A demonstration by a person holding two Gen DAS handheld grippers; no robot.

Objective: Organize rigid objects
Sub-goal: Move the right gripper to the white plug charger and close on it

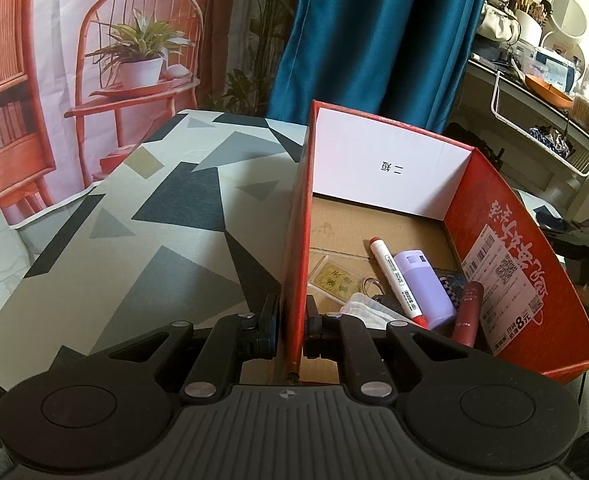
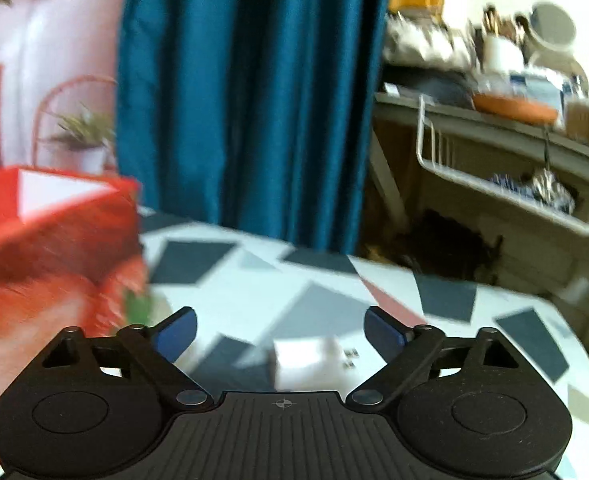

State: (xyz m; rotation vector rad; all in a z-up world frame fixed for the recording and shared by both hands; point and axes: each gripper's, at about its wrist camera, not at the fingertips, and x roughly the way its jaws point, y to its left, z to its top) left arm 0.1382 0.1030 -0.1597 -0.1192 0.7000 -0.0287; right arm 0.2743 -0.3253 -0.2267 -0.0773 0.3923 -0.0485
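Note:
My left gripper (image 1: 290, 330) is shut on the left wall of a red cardboard box (image 1: 296, 248) that stands on the patterned table (image 1: 154, 220). Inside the box lie a red-capped white marker (image 1: 394, 276), a lilac case (image 1: 424, 286), a dark red tube (image 1: 470, 312), a gold card in a clear sleeve (image 1: 334, 280), a key ring (image 1: 370, 286) and a white packet (image 1: 368, 312). My right gripper (image 2: 280, 334) is open and empty, just above a white plug adapter (image 2: 310, 360) on the table. The red box (image 2: 54, 240) shows blurred at the left of the right wrist view.
A blue curtain (image 1: 374, 40) hangs behind the table. A cluttered shelf with a white wire basket (image 2: 514, 192) stands at the right. A printed backdrop with a chair and plant (image 1: 134, 60) hangs at the left. The table edge (image 2: 474, 280) curves behind the adapter.

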